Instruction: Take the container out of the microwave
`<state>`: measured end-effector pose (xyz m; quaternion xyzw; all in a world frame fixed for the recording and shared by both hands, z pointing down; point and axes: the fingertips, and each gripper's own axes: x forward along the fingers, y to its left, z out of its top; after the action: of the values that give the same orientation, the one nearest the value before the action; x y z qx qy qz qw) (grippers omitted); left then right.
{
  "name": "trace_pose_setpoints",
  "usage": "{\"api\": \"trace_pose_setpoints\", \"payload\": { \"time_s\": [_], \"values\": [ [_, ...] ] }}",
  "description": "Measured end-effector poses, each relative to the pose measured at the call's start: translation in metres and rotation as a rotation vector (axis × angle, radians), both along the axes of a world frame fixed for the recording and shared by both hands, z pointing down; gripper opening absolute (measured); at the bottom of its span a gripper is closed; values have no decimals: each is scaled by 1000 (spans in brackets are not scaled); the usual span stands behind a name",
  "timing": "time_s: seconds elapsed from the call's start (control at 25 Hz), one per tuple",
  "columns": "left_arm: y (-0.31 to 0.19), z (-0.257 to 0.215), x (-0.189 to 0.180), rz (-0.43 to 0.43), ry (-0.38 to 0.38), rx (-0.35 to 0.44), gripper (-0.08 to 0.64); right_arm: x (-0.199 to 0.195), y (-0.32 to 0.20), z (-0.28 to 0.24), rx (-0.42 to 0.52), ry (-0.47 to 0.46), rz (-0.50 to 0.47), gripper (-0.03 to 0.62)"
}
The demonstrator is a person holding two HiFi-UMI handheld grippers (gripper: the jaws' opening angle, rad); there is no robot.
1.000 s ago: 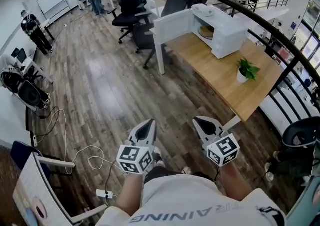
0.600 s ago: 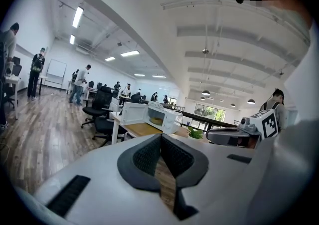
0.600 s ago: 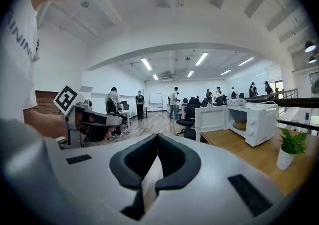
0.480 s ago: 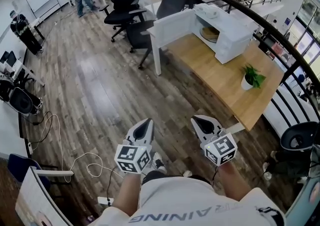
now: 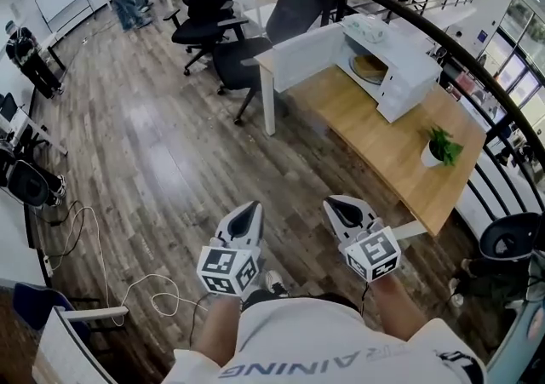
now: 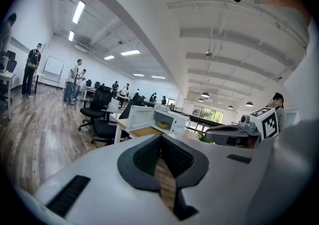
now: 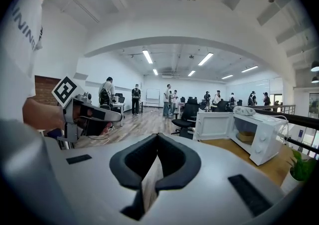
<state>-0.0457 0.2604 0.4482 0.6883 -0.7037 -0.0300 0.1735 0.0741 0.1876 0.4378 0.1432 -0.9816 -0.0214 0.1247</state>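
Observation:
A white microwave (image 5: 400, 67) stands on a wooden table (image 5: 383, 140) at the upper right, with its door (image 5: 306, 52) swung open to the left. Inside lies a shallow tan container (image 5: 370, 67), which also shows in the right gripper view (image 7: 245, 136) and the left gripper view (image 6: 163, 124). My left gripper (image 5: 247, 219) and right gripper (image 5: 345, 210) are held side by side over the wood floor, well short of the table. Both point towards it. Each has its jaws together with nothing between them.
Black office chairs (image 5: 234, 54) stand by the table's near-left corner. A small potted plant (image 5: 443, 148) sits on the table right of the microwave. A dark railing (image 5: 477, 63) curves behind the table. Cables (image 5: 94, 237) lie on the floor at left. People stand at the far back.
I have moved across the floor towards the table, so the chairs and table sit nearer and the people at the back have slid left. Both grippers keep their pose, jaws together.

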Motion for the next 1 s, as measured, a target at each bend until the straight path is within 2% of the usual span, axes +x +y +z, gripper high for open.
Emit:
{"api": "trace_pose_setpoints", "payload": {
  "time_s": [0.2, 0.4, 0.76, 1.0],
  "values": [
    [-11, 5, -22, 58, -58, -17, 32, -25, -7, 6, -14, -9, 58, 21],
    [-19, 10, -36, 88, -45, -25, 32, -42, -13, 18, -30, 18, 76, 21],
    [-50, 15, -77, 48, -30, -34, 32, -83, -55, 27, -42, 25, 61, 21],
    [-99, 4, -95, 47, -52, -25, 32, -106, -103, 20, -41, 7, 50, 21]
  ]
}}
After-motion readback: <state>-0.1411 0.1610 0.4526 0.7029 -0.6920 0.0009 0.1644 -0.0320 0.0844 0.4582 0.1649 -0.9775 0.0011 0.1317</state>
